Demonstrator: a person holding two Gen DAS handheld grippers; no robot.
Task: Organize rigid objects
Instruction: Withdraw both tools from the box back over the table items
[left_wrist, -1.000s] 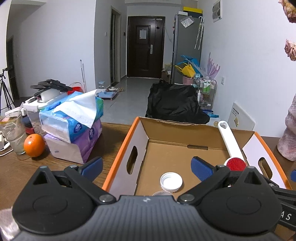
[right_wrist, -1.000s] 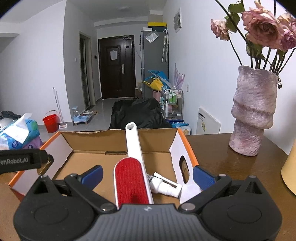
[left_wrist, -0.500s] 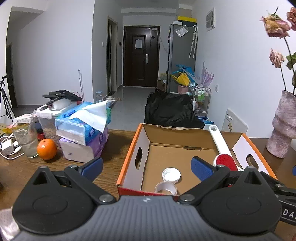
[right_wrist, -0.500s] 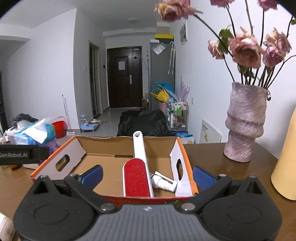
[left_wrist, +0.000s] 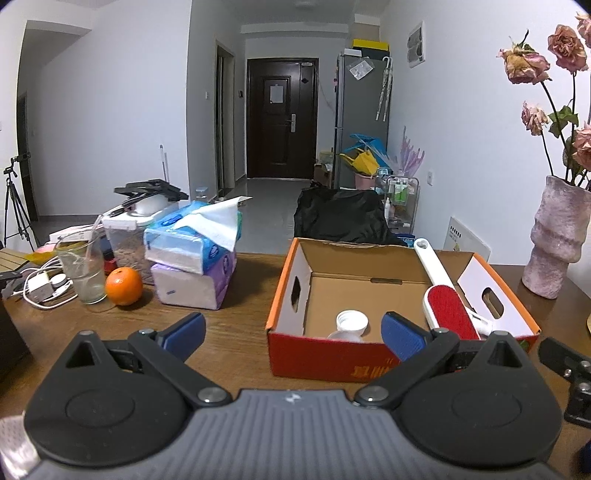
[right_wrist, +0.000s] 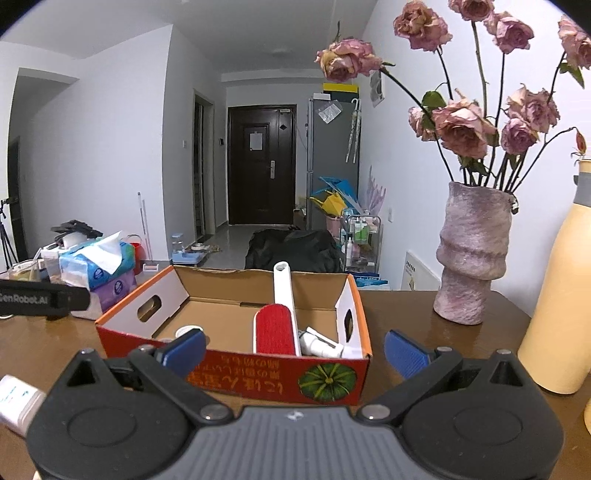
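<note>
Brown wooden surface (left_wrist: 236, 332) carries your orange-edged cardboard box (right_wrist: 236, 373), dead ahead at twelve o'clock. Inside it the red-faced white lint brush (right_wrist: 276, 328) leans on the far wall, likely too long to lie flat; a white spray bottle (right_wrist: 319, 345) lies at its three o'clock, a white screw cap (left_wrist: 351, 320) at nine. Your left gripper (left_wrist: 291, 332) and right gripper (right_wrist: 293, 350) both hold their fingers wide, gripping nothing.
</note>
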